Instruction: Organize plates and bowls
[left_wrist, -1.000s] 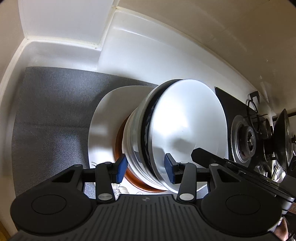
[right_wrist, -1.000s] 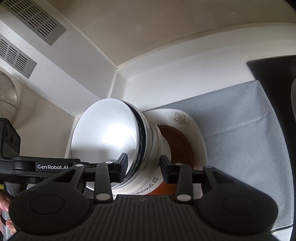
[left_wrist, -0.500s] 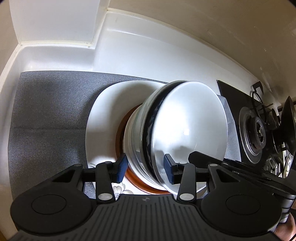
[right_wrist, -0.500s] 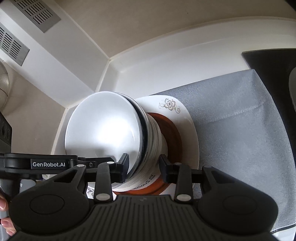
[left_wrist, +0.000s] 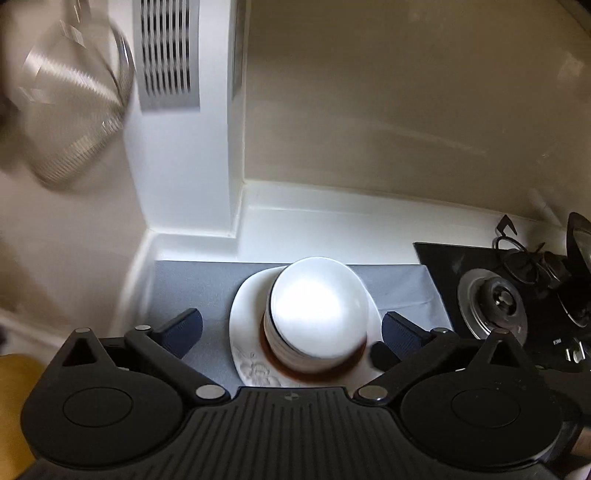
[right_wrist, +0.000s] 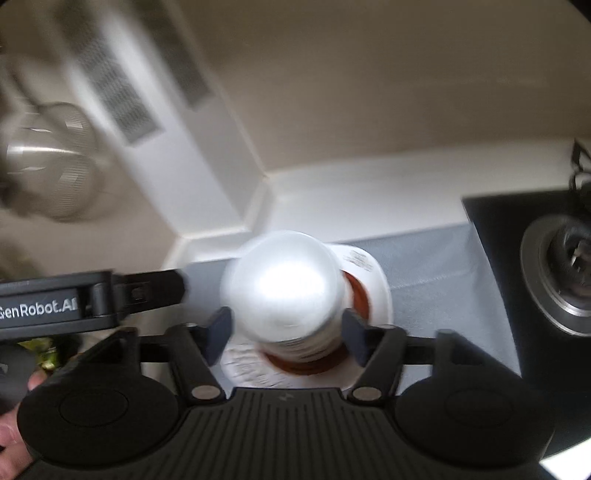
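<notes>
Both hands hold their tools angled steeply down over the counter. The left gripper (left_wrist: 291, 332) has its jaws spread as wide as they go, having just been opening; nothing is between the pads, which stand clear to either side of the bowl stack (left_wrist: 319, 314) below. The right gripper (right_wrist: 286, 332) has also just been opening and its blue pads (right_wrist: 218, 330) flank the stack (right_wrist: 284, 284) without pressing on it, gaps showing on both sides. In the right wrist view, which is blurred, the left tool's black body reaches in from 9 o'clock, and a bare hand (right_wrist: 11, 439) shows at 8 o'clock.

The stack is several white bowls nested upright, the top one shining under a bright glare, a dark rim line showing on its edge. It sits on a brown plate (left_wrist: 314, 373), which lies on a larger white plate (left_wrist: 247, 332) with a flower pattern near its lower edge. All rest on a grey mat (left_wrist: 192, 284) in the counter's corner. At 3 o'clock of the mat lies a black gas hob (left_wrist: 491, 302). At 10 o'clock a metal strainer (left_wrist: 74, 107) hangs beside a wall vent (left_wrist: 166, 55).
</notes>
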